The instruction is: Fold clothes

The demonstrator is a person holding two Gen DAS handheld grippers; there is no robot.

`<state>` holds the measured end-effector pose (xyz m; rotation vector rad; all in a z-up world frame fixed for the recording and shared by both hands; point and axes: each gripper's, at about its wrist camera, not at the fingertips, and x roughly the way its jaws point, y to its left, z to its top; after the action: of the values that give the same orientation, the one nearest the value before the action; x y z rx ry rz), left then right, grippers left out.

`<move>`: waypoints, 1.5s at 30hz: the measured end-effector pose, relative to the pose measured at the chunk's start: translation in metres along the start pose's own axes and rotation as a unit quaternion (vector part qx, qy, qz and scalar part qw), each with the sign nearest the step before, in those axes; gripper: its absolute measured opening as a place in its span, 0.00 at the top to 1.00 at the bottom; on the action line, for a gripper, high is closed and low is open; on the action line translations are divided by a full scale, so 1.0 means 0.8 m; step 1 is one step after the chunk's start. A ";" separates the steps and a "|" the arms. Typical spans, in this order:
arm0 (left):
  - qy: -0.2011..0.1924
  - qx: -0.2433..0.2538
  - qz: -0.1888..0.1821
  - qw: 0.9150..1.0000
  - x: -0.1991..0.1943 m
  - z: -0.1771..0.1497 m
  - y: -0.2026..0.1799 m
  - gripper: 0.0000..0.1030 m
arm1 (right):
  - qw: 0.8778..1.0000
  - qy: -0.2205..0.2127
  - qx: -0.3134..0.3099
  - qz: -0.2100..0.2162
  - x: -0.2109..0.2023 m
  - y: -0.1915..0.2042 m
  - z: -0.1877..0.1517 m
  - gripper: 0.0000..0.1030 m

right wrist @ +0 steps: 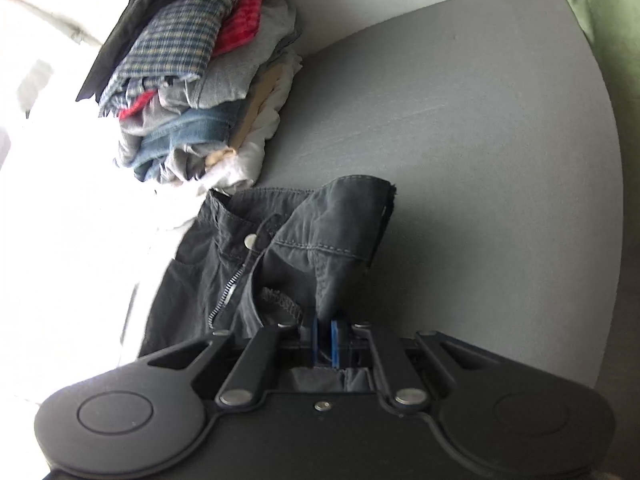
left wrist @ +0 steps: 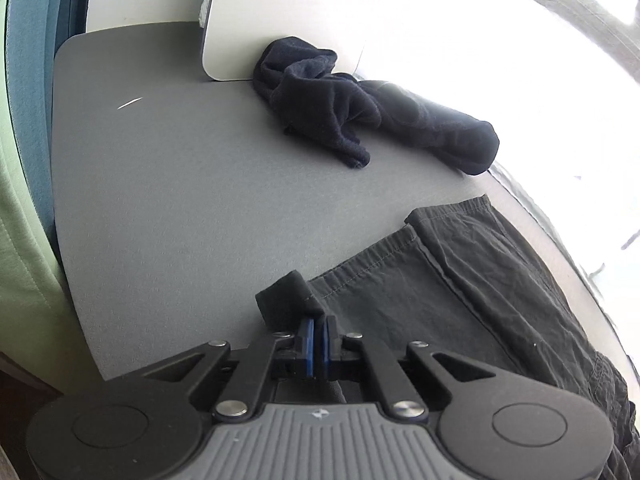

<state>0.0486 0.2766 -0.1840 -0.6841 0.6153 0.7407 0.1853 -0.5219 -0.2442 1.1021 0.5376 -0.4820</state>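
Observation:
A pair of dark grey trousers (left wrist: pixel 460 300) lies on the grey table (left wrist: pixel 180 200). My left gripper (left wrist: pixel 319 326) is shut on a corner of a trouser leg hem, at the near edge of the left wrist view. In the right wrist view my right gripper (right wrist: pixel 325 330) is shut on the waistband end of the same trousers (right wrist: pixel 328 240), with the open fly, zip and button to its left. The pinched waistband flap stands up above the table.
A crumpled black garment (left wrist: pixel 360 112) lies at the far side of the table against a white board (left wrist: pixel 280 12). A pile of mixed clothes (right wrist: pixel 200 80) sits at the far left in the right wrist view. A green chair (right wrist: pixel 600 8) stands past the table edge.

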 end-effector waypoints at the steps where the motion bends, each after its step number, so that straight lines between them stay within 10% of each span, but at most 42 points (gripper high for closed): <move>1: -0.008 -0.004 -0.011 1.000 -0.006 0.008 -0.006 0.97 | 0.999 -0.010 0.029 0.021 -0.007 -0.004 0.002 0.94; 10: -0.088 0.000 -0.073 0.993 -0.077 0.066 -0.077 0.98 | 0.986 -0.050 0.030 0.158 -0.055 0.069 0.049 0.98; 26: -0.153 -0.028 -0.127 0.980 -0.139 0.113 -0.120 0.98 | 0.983 -0.048 -0.007 0.175 -0.036 0.135 0.075 0.98; 38: -0.126 -0.001 -0.160 0.979 0.051 0.175 -0.257 0.98 | 0.986 -0.047 -0.072 0.144 0.095 0.259 0.098 0.98; 45: -0.050 0.032 -0.094 0.994 0.243 0.172 -0.336 0.95 | 0.994 -0.042 -0.091 0.052 0.200 0.299 0.097 0.89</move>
<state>0.4042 0.3073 -0.1460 -0.6328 0.4727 0.5747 0.4678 -0.5191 -0.1498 0.9254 0.4389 -0.3800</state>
